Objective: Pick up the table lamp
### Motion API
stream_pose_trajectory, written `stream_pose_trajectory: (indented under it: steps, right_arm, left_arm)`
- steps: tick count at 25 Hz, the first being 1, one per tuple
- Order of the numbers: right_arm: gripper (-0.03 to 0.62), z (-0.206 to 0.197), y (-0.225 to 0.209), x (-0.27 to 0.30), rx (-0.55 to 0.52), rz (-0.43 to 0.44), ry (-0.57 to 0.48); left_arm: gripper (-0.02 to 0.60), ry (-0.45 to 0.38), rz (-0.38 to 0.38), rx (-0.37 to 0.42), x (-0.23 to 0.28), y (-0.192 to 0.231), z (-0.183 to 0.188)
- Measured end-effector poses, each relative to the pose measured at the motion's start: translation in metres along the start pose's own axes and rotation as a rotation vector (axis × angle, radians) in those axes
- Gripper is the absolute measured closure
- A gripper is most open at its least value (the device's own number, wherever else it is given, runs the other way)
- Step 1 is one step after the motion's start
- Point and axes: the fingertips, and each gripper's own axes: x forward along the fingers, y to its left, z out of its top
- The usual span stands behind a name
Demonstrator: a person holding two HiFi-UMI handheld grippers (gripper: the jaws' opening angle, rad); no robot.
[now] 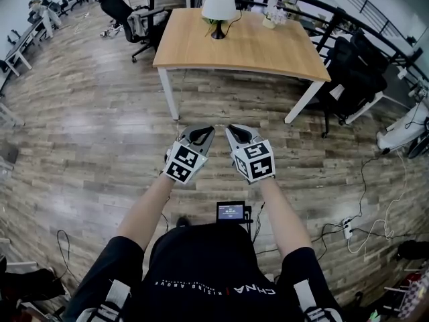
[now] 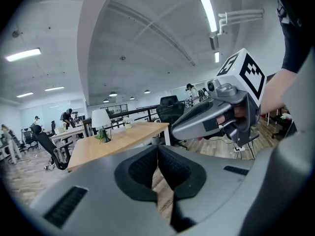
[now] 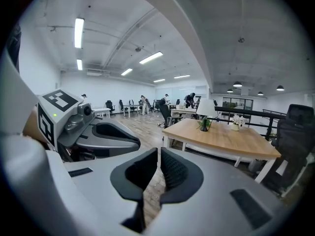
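Wood-topped and pale-legged, the worktop [image 1: 255, 49] lies well apart from you at 12 o'clock in the head view. The table lamp [image 1: 218, 7] stands upright near its far edge, white shade over a dark base. You hold the left gripper [image 1: 210, 131] and right gripper [image 1: 231, 131] side by side low before your body, tips nearly touching over bare floor, which I read as a carry pose for the walk in, not a reach. Only this view gives the layout, showing how much floor separates you from the lamp. In the left gripper view your fingers [image 2: 170, 163] are pressed together with nothing between them. The lamp is small at 10 o'clock of them, and the other gripper fills 2 o'clock with your hand wrapped on its handle, a grip the head view hides. In the right gripper view the fingers [image 3: 172, 168] are likewise closed and empty, with the lamp at 1 o'clock. Here you also see a green sprig at its base and a small white flower pot [image 3: 239, 122] just beside it at 3 o'clock. You will probably need to open up before closing on the stem.
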Motion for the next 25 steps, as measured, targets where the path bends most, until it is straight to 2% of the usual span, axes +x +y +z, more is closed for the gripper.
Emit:
stream_pose_trajectory:
  steps: [5, 13, 20, 25]
  right_arm:
    - [0.549, -0.009, -0.028, -0.008, 0.019, 0.008, -0.026]
    - [0.549, -0.023, -0.061, 0.001, 0.092, 0.027, -0.037]
    - [0.548, -0.021, -0.096, 0.061, 0.101, 0.021, -0.006]
    - [0.548, 0.01, -0.119, 0.13, 0.097, -0.005, 0.015]
  left_arm:
    - [0.561, 0.026, 0.04, 0.005, 0.022, -0.009, -0.001]
    - [0.561, 0.047, 0.067, -0.055, 0.044, -0.003, -0.01]
    - [0.561, 0.033, 0.037, -0.075, 0.099, 0.048, -0.024]
    - [0.561, 0.031, -0.011, -0.077, 0.138, 0.117, -0.031]
